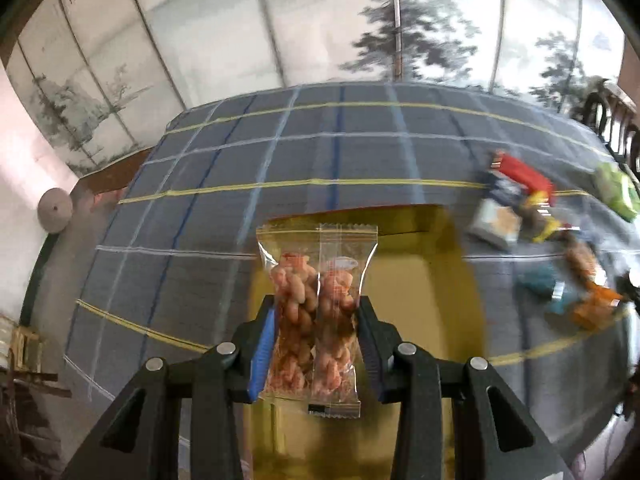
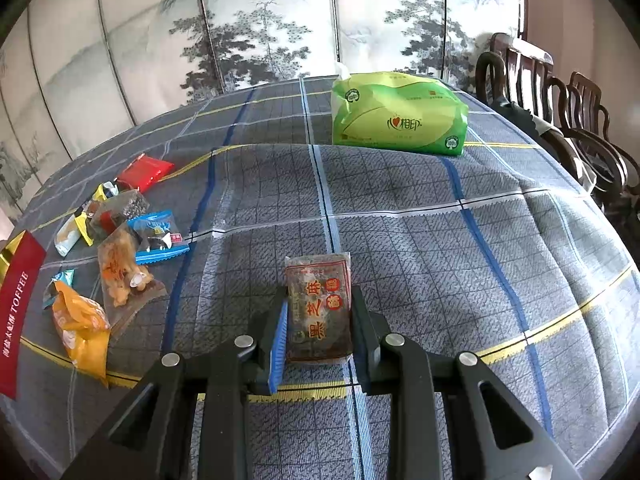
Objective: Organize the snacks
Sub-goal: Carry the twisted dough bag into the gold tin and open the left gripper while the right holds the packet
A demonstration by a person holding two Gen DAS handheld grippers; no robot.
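While both hands carry a snack, the risks rank by size, placed here relative to the gold box, the open yellow-lined container seen under the left view; its red side shows at the left edge of the right view.

Worktop under a plaid cloth: cloth is rucked into a ridge well beyond the box, near the green tissue pack. A dragged packet or finger could snag it and shift everything; judgement only.

Gold box: left hand-held gripper hangs over its opening, clamped on the twist-snack packets, two clear packs side by side, standing upright between the pads. The view is smeared, so aim over the box looks unsettled. Letting go off-centre could bounce a pack off the box wall onto the cloth. Two slick packs in one pinch: one may slide out sooner than the other.

Loose snack pile: just beside the box, on its right. A low sweep could scatter it.

Right hand-held gripper: closed on the dark sesame packet, above the cloth well right of the box. Only the lower part looks pinched; the packet could pivot or slip on the way over, and both hands meeting at the box could collide.
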